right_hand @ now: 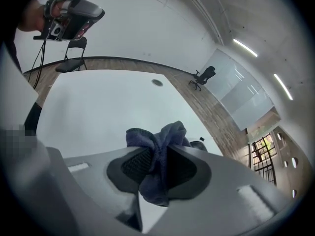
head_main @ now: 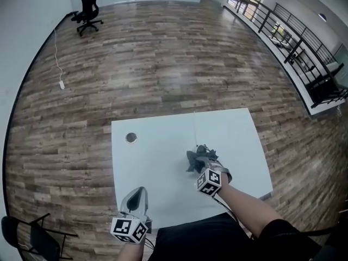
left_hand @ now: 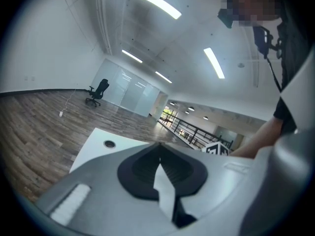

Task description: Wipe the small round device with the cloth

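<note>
Our right claw (right_hand: pixel 158 151) gripped the dark cloth (right_hand: pixel 170 132) over the counter (head_main: pixel 163 145), just beside the small round device (right_hand: pixel 199 143). Our left claw (left_hand: pixel 158 145) was clenched empty, near left.

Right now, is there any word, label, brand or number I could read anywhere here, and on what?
None can be read in any view.
Left marker cube and right marker cube: black-and-white square patterns, no letters or numbers.
Table and cloth: no print visible.
</note>
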A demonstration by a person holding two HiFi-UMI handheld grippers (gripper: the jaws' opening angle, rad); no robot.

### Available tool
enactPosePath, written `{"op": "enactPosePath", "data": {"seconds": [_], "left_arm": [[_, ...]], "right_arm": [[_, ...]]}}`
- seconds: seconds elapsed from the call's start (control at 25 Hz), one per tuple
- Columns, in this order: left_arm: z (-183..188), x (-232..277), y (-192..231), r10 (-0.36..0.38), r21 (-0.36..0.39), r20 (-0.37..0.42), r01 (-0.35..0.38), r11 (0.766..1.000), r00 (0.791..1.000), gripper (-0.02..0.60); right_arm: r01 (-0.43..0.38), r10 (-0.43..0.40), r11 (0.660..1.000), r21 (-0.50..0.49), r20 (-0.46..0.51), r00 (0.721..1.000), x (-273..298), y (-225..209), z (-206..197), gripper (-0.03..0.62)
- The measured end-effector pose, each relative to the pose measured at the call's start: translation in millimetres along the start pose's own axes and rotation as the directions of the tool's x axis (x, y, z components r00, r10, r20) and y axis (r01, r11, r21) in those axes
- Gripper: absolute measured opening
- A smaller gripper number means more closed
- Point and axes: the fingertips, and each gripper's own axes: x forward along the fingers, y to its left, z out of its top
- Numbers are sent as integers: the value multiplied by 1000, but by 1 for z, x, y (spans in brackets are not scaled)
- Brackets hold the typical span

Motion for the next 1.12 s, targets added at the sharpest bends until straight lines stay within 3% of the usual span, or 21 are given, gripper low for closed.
{"op": "enactPosePath", "data": {"seconds": [0.24,0.4,0.52,0.6,0.68,0.76,0.84,0.92,1.12], "left_arm": [[12,-11,21,68,14,6,-69,998,998,3],[7,-9,16,63,6,15,-63,998,998,3],[4,-5,12,63,10,20,-63,998,998,3],[5,-1,8,54,19,27,-55,998,998,3],[7,7,1,35,26,35,-36,999,999,3],[10,16,-9,19,29,41,-20,999,999,3],[12,18,-18,17,39,40,-19,999,999,3],[14,16,-22,25,50,35,-26,998,999,3],[17,7,-25,47,87,19,-48,995,999,3]], "right_arm": [[-131,132,991,18,-45,990,40,31,0,98],[-153,154,988,15,-69,986,39,46,-18,98],[-181,181,983,-13,-4,983,30,53,-10,98],[-138,145,988,-70,105,984,14,49,9,98],[-13,32,996,-90,211,977,-11,24,25,98],[127,-111,991,-41,270,956,-36,-17,30,98],[212,-211,977,27,283,936,-51,-50,26,98],[232,-242,970,66,260,935,-48,-67,17,98],[154,-172,981,119,156,973,-9,-58,-17,98]]}}
